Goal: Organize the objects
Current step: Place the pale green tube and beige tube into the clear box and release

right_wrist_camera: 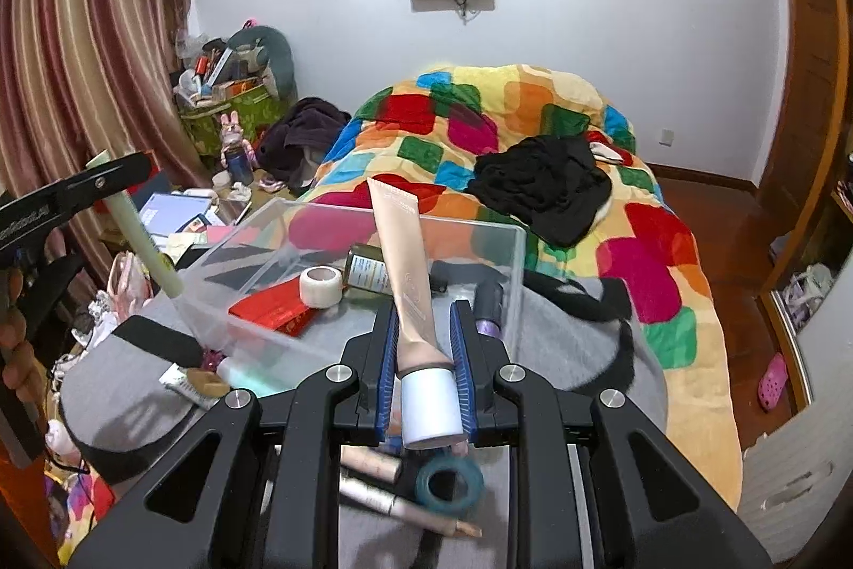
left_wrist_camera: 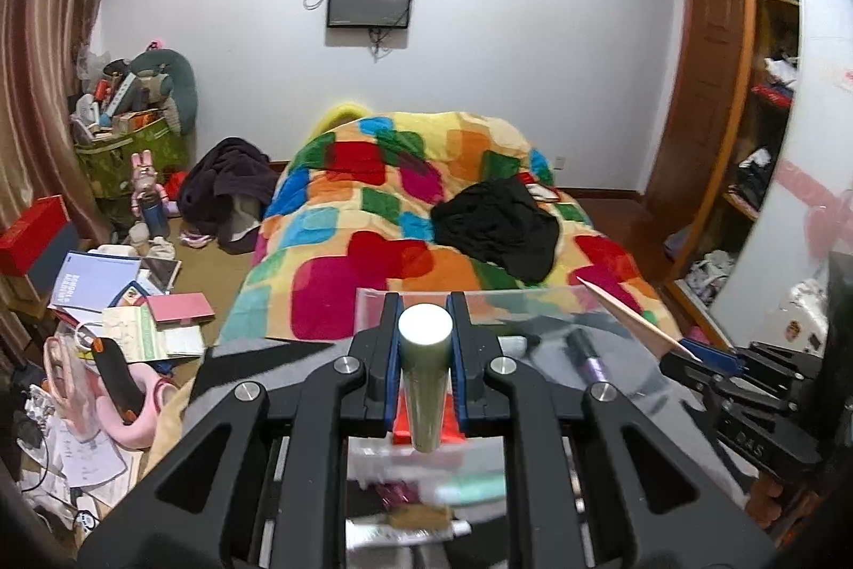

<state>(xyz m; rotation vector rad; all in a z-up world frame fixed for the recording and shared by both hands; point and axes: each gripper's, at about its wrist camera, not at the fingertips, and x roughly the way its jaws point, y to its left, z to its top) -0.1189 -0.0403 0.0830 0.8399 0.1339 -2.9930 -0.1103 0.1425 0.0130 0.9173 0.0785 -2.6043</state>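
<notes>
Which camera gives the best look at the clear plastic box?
The right wrist view: the clear plastic box shows nearly whole, with its walls and the white tape roll inside. The left wrist view shows only its far rim behind the left gripper.

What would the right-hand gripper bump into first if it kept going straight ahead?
Probably the clear plastic box just ahead: the beige cosmetic tube held by the right gripper already points over it. Depth is uncertain.

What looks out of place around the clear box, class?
Several cosmetics still lie loose outside the clear box: a blue tape roll and slim tubes on the grey cloth. Nothing looks spilled or broken.
</notes>
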